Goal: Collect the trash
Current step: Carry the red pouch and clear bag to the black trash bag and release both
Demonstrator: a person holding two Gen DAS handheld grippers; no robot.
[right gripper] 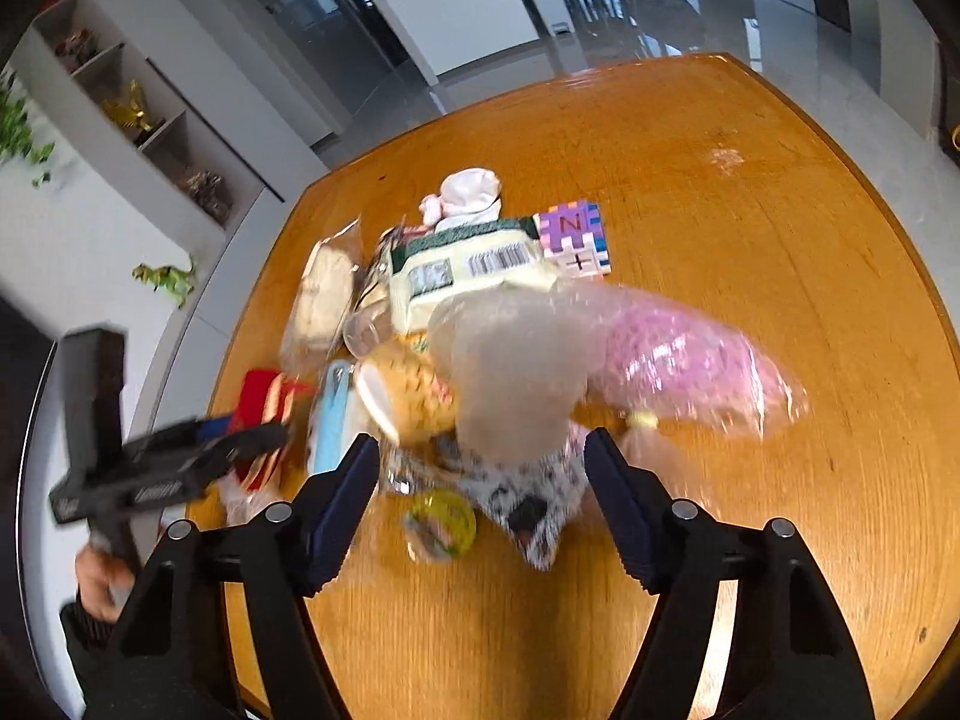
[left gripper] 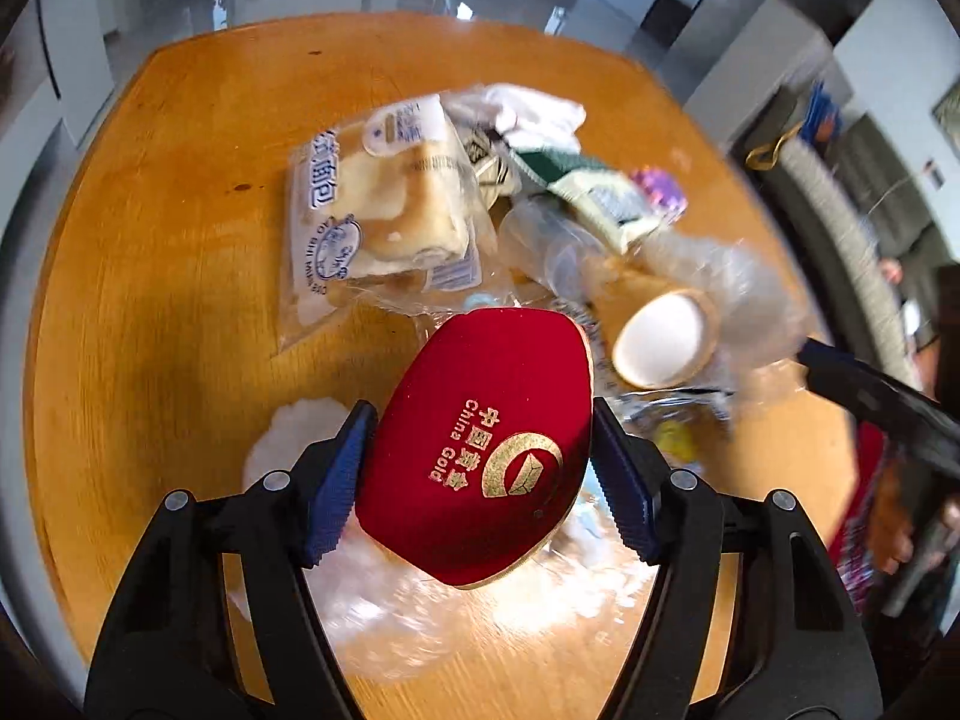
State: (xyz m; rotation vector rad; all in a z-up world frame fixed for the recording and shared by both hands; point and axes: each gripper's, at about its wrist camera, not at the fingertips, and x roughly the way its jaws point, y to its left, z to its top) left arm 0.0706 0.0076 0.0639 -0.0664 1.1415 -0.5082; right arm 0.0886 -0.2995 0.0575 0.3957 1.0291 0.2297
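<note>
The left claw [left gripper: 480, 474] pinches a red box [left gripper: 480, 450] above the wooden surface [left gripper: 180, 360]. A bread packet [left gripper: 372, 210] lies at its eleven o'clock. The right claw [right gripper: 480, 504] stands spread around a patterned wrapper [right gripper: 528, 498], pads not pressing it.

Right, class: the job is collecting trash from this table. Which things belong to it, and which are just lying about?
Belongs to the job:
red box, between the left hand-held gripper pads
bread packet
paper cup
clear plastic bag

Just lying about:
toy dinosaur
shelf ornaments
</note>
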